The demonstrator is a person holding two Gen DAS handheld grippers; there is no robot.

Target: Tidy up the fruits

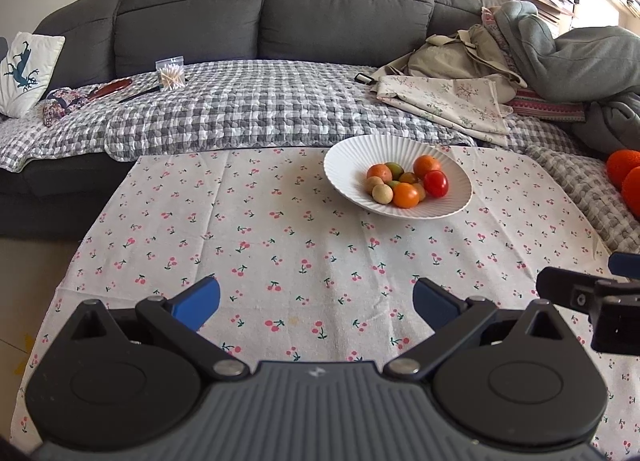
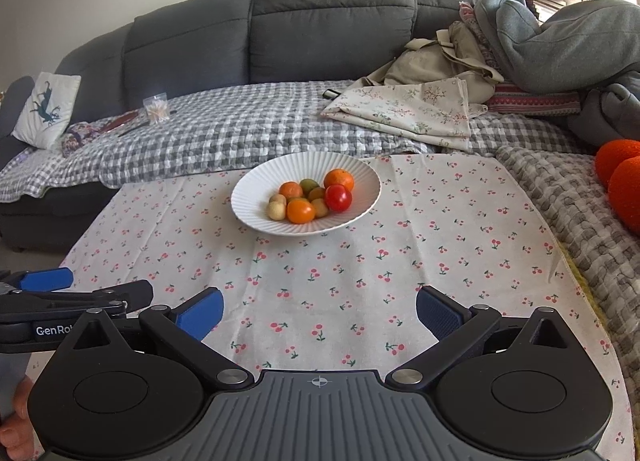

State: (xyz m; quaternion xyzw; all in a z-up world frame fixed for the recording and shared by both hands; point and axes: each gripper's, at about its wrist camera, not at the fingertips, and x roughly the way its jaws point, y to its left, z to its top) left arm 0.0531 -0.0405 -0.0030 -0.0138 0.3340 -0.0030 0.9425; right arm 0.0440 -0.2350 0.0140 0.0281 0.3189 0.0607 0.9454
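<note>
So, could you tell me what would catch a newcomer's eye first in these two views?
Most likely the white ribbed plate at the far end of the cherry-print cloth, heaped with small fruits, among them a glossy red tomato. Next, the open left gripper and right gripper, both empty, low in the foreground. Behind the plate stretches the grey sofa, with heaped clothes at its right end.

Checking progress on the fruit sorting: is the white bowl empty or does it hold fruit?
Not empty. The white bowl holds a small pile of fruit, including a red tomato and several orange, green and tan pieces.
</note>
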